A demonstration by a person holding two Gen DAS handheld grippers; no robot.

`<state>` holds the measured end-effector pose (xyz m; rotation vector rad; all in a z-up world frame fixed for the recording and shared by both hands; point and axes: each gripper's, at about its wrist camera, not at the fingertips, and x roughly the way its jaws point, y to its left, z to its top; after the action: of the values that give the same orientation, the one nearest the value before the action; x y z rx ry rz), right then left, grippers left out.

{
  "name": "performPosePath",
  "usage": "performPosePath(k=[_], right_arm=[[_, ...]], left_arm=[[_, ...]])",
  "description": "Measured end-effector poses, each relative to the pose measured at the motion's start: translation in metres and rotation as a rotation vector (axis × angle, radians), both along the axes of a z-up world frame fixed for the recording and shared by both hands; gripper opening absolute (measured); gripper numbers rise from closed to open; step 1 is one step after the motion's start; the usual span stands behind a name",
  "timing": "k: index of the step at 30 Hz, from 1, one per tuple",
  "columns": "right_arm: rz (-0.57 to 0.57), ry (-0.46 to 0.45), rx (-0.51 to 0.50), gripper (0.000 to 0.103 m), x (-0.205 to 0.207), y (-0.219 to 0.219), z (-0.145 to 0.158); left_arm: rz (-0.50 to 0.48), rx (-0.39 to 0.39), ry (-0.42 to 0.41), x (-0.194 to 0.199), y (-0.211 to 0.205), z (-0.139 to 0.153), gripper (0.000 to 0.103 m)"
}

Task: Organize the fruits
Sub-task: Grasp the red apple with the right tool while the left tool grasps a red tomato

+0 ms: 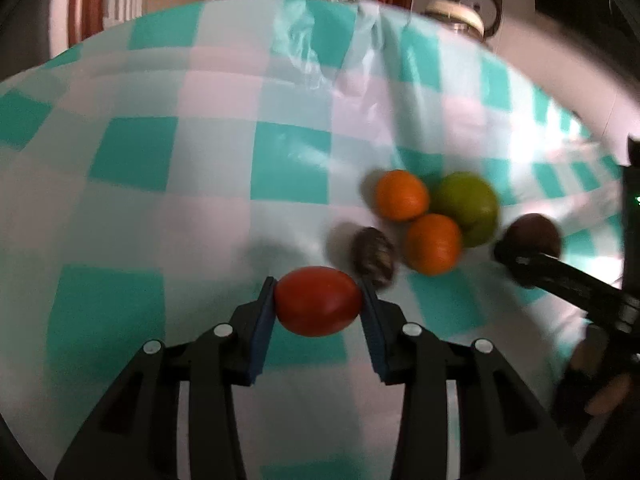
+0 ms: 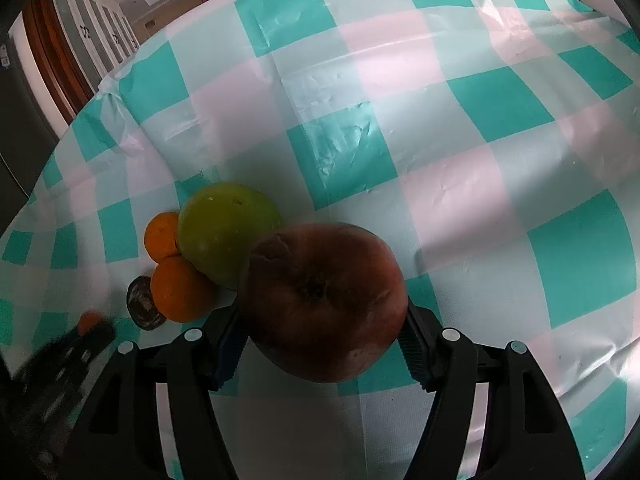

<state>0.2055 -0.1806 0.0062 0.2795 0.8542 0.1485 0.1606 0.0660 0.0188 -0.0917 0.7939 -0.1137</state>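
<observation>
A table (image 2: pixel 460 128) is covered by a wrinkled plastic cloth checked in teal, white and pale pink. Two oranges (image 1: pixel 401 195) and a green fruit (image 1: pixel 468 208) lie touching in a cluster, with a dark mottled fruit (image 1: pixel 374 255) just beside them.

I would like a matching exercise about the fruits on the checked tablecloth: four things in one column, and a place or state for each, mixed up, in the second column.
Things:
1. red tomato
2. dark red pomegranate
3. green fruit
4. dark striped fruit

Places or states:
A. lies free, touching both oranges
B. clamped in the left tongs
C. lies free beside the nearer orange
D. clamped in the right tongs

Pairs: 1-B, 2-D, 3-A, 4-C
</observation>
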Motion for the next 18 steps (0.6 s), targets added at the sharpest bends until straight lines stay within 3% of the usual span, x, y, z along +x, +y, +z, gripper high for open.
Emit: performPosePath(k=[4,9,15,18], right_arm=[[0.000,0.002,0.000,0.065,0.002,0.000,-0.001],[-0.001,0.002,0.000,0.065,0.003,0.000,-0.002],[-0.001,-0.003,0.017,0.065,0.000,-0.002,-0.001],[0.001,-0.013,0.080,0.065,0.000,-0.011,-0.002]], left_arm=[[0.022,-0.072,-0.004,-0.057,-0.006,-0.003,0.041],[0.043,-0.171,0.031,-0.101,-0.005,-0.016,0.041],[0.042,-0.157,0.013,-0.104,-0.009,-0.012,0.041],[0.052,-0.145,0.021,-0.101,-0.008,-0.015,0.041]])
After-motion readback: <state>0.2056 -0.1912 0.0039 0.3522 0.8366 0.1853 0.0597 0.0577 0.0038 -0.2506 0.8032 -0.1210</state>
